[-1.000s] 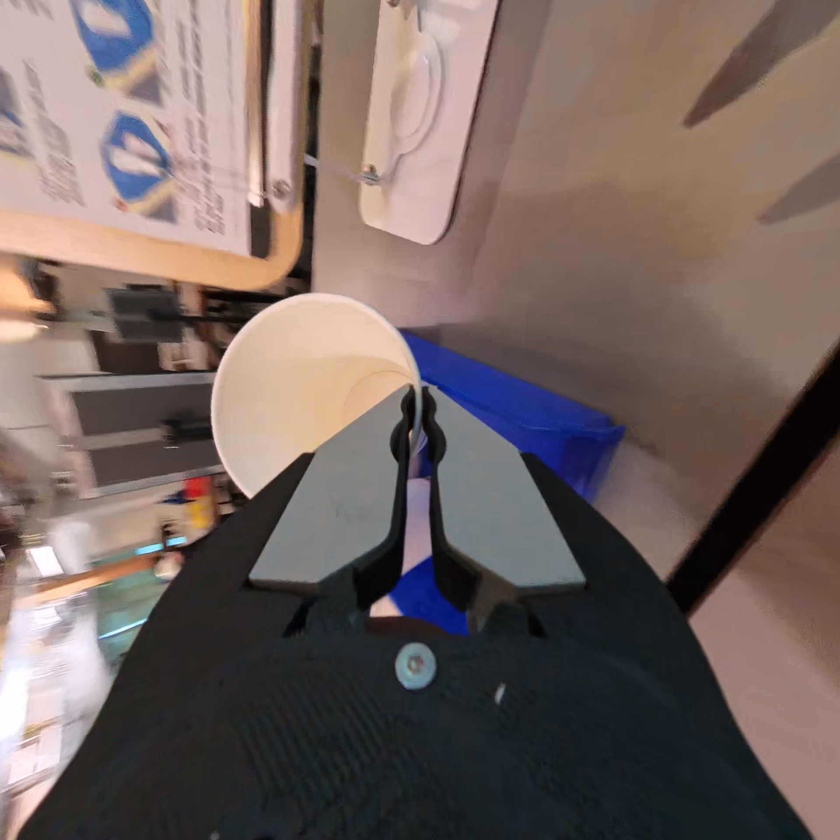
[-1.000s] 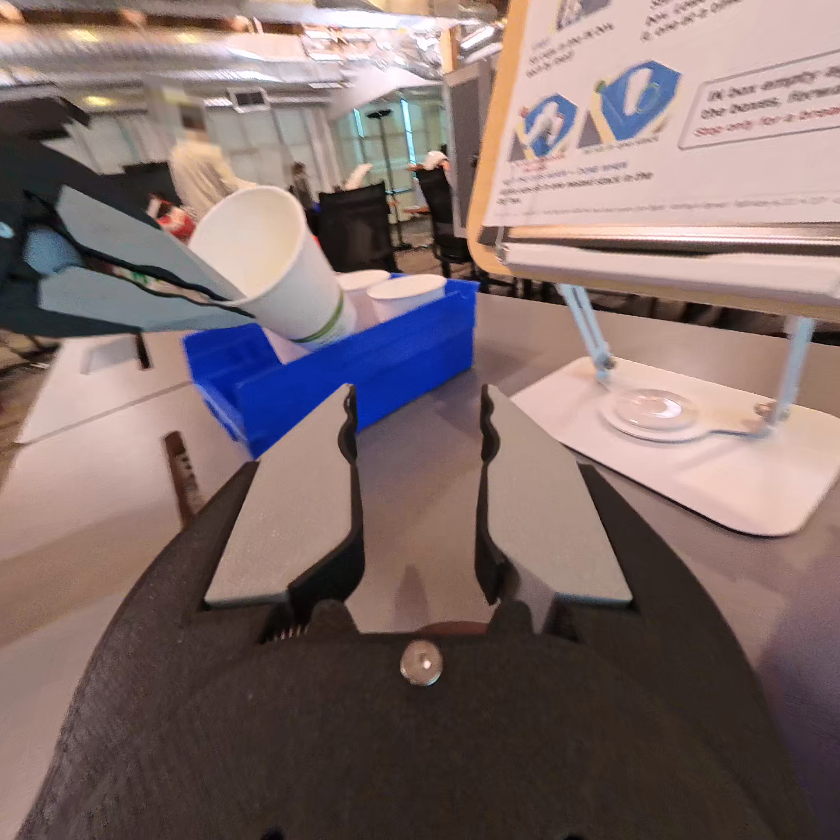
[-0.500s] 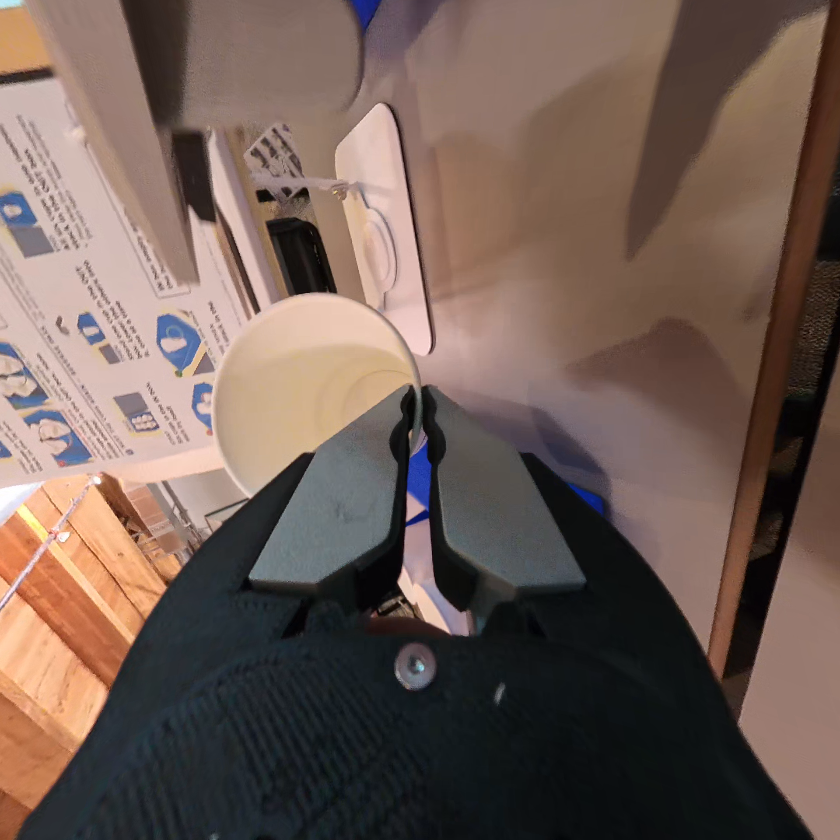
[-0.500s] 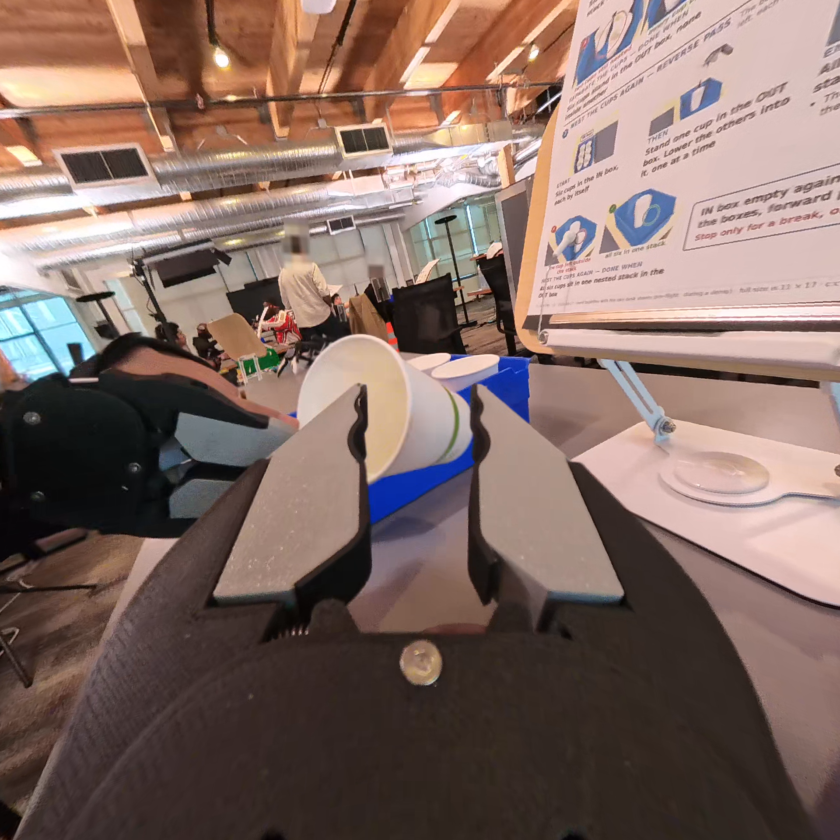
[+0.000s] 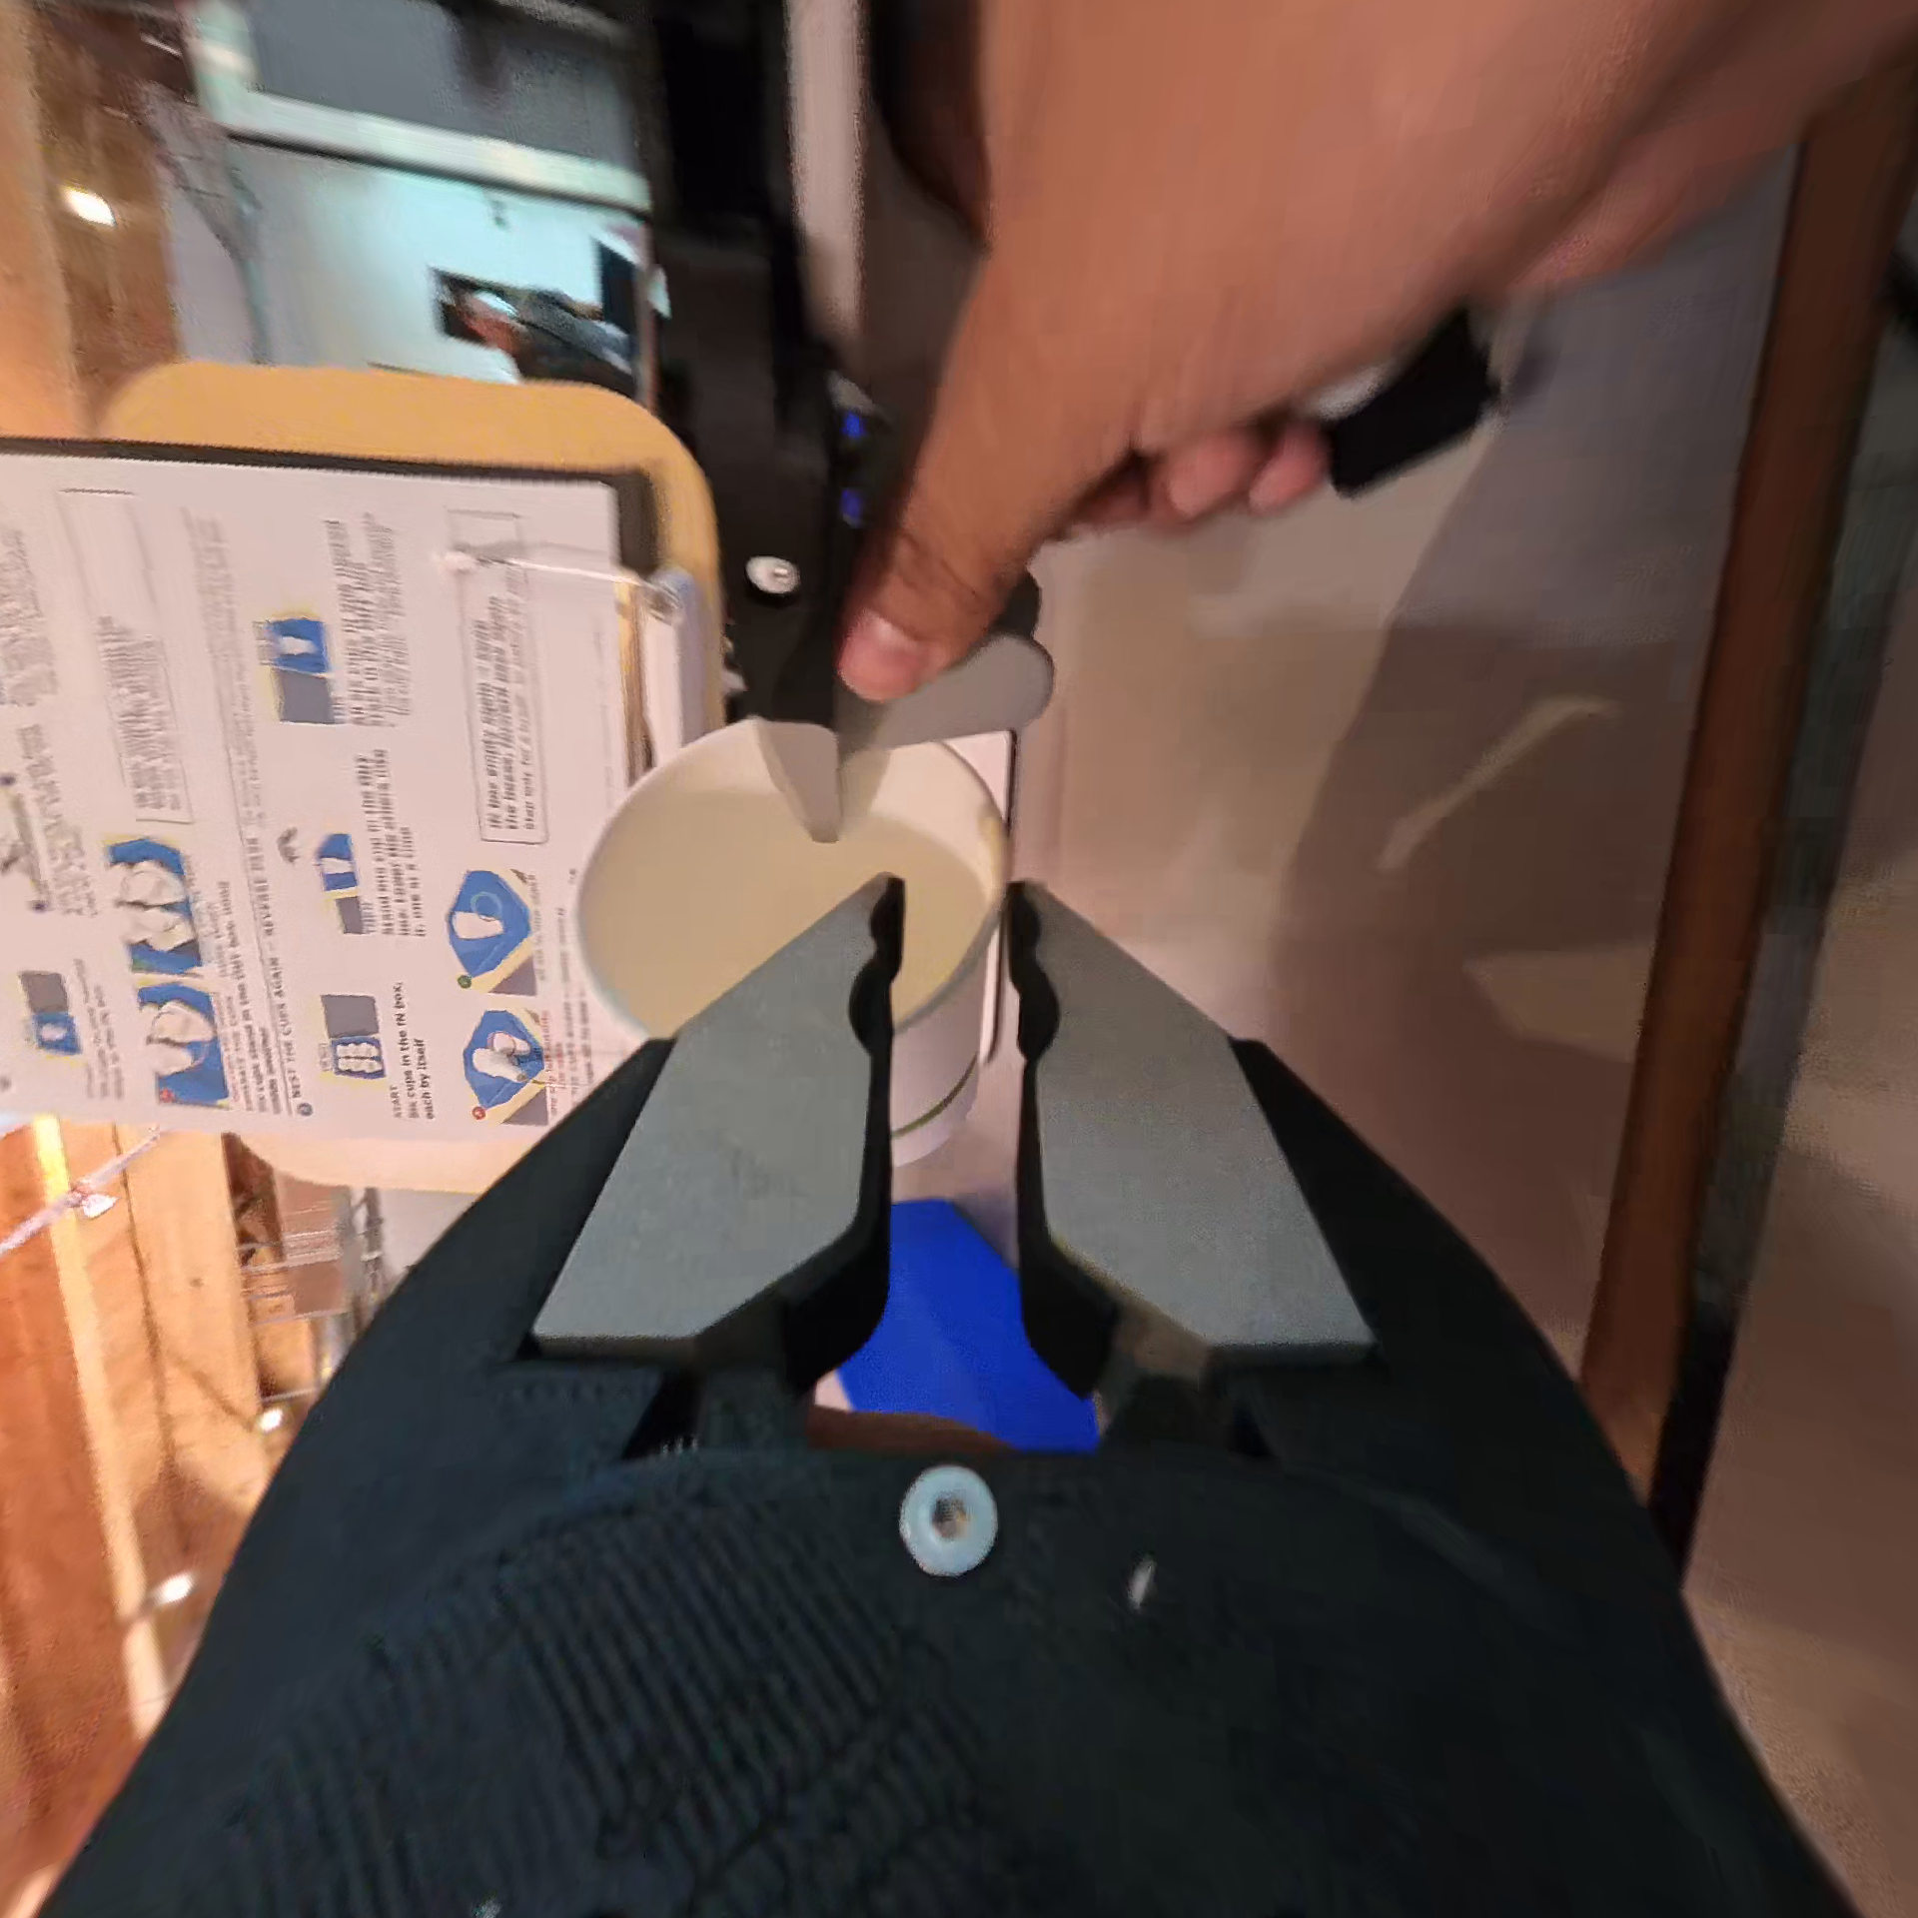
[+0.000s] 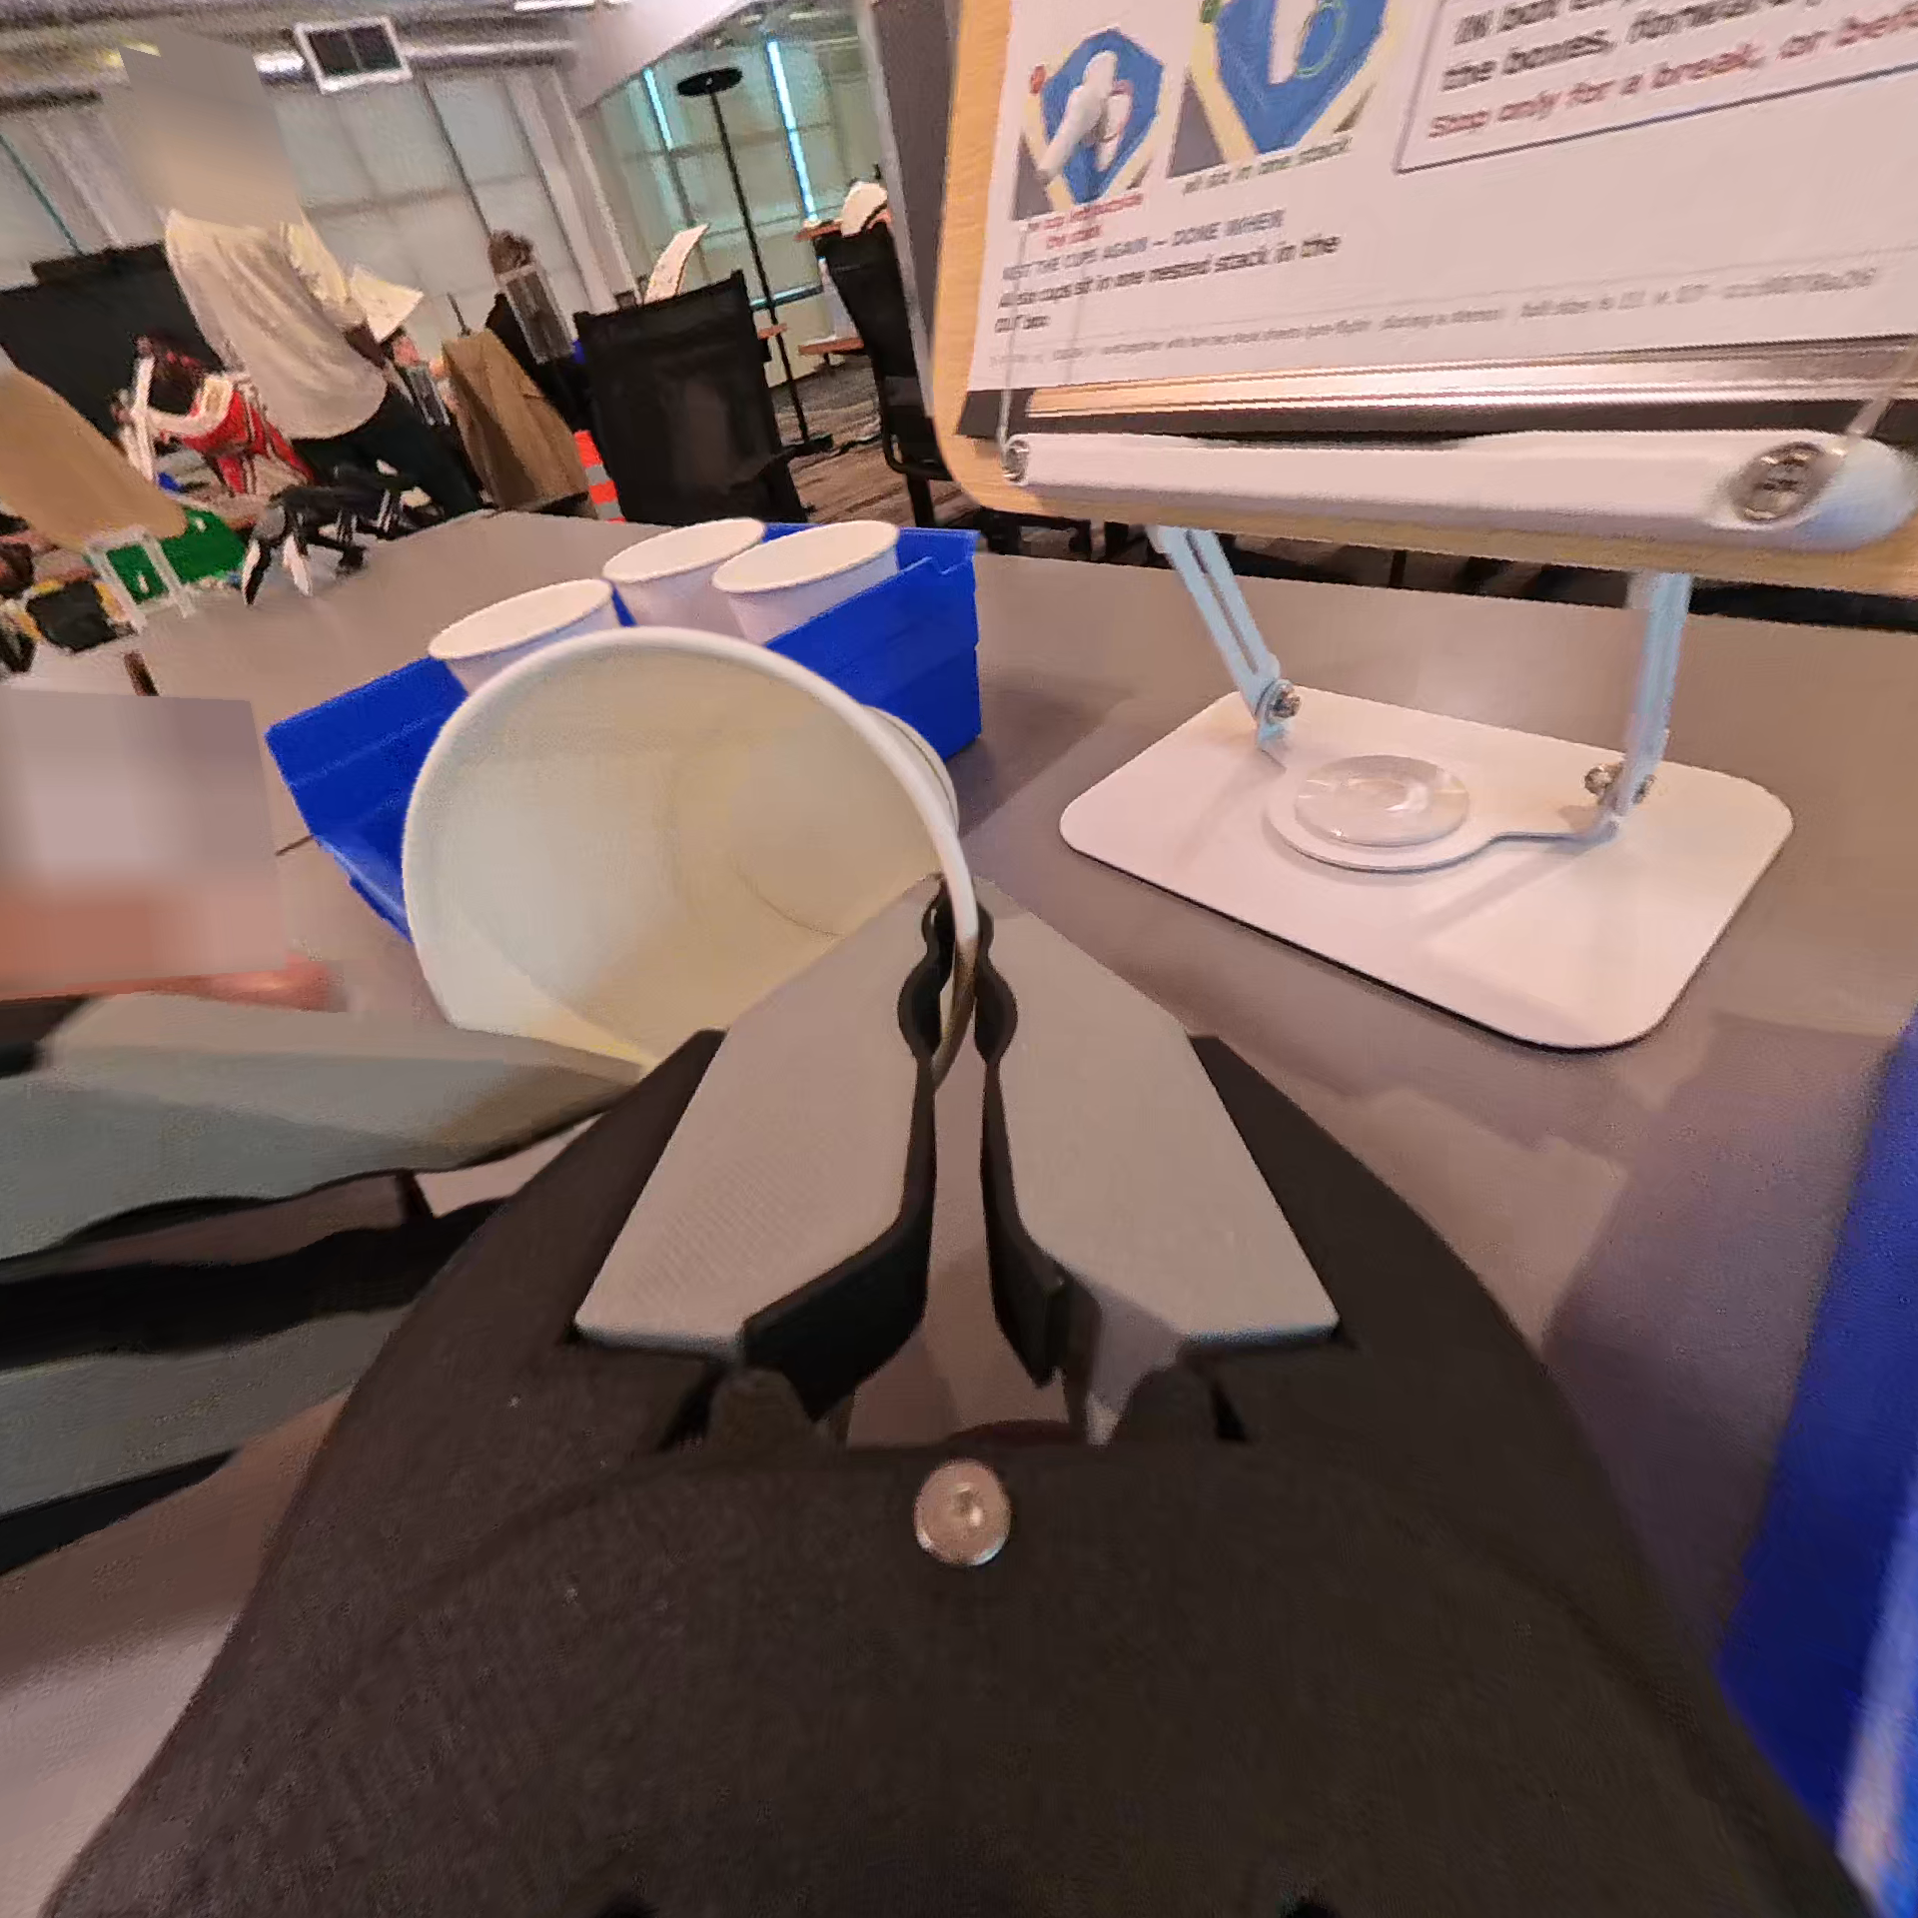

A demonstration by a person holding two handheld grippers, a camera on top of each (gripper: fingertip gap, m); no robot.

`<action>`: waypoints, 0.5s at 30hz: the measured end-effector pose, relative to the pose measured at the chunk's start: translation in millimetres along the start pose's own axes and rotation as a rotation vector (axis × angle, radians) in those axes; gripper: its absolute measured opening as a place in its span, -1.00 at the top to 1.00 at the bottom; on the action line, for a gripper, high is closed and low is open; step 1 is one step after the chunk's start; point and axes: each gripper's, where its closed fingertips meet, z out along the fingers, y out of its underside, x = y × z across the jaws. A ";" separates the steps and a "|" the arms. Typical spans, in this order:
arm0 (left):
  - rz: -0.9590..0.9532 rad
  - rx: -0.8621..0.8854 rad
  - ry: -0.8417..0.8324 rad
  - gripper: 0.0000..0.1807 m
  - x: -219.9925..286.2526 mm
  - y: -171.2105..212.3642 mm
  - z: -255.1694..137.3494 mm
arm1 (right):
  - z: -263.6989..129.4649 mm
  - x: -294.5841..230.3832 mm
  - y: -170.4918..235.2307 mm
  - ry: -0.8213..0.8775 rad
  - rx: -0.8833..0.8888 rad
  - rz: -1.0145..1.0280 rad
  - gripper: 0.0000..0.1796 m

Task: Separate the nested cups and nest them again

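A white paper cup [image 6: 664,851] with a green band near its base is held tilted above the grey table [image 6: 1401,1173], mouth toward both cameras. My right gripper [image 6: 960,934] is shut on its rim. In the left wrist view the cup [image 5: 727,913] has the right gripper [image 5: 846,799], held by a hand [image 5: 1194,311], pinching its far rim. My left gripper [image 5: 953,893] is open, one finger inside the cup and one outside, with a gap to the wall. Its grey fingers [image 6: 259,1121] show blurred at the left of the right wrist view.
A blue bin [image 6: 893,664] behind the cup holds three upright white cups [image 6: 680,560]; it also shows in the left wrist view [image 5: 955,1318]. A second blue bin's edge [image 6: 1847,1401] is at the right. An instruction board [image 6: 1453,208] stands on a white base [image 6: 1432,861]. People stand far behind. Some 7 cm of space lies between my two pairs of fingers.
The left gripper held the cup by its rim and has now opened. The right gripper was open and apart; it moved in and shut on the cup's rim.
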 end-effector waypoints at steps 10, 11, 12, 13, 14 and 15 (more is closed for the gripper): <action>-0.612 0.358 -0.098 1.00 -35.4 6.0 -31.7 | -7.1 16.6 -6.9 0.051 0.032 0.029 1.00; -0.697 0.361 -0.081 1.00 -35.9 16.3 -27.4 | -7.6 16.7 -8.1 0.060 0.038 0.020 1.00; -0.772 0.369 -0.083 1.00 -37.2 25.9 -23.3 | -8.6 17.3 -10.2 0.072 0.050 0.012 1.00; -0.837 0.366 -0.086 1.00 -36.5 35.3 -17.3 | -9.9 17.3 -12.9 0.080 0.064 0.005 1.00; -0.896 0.347 -0.098 1.00 -34.5 44.7 -9.3 | -11.2 17.1 -15.5 0.087 0.076 -0.001 1.00; -0.945 0.328 -0.104 1.00 -30.2 52.0 -0.5 | -13.0 17.3 -18.4 0.097 0.088 -0.008 1.00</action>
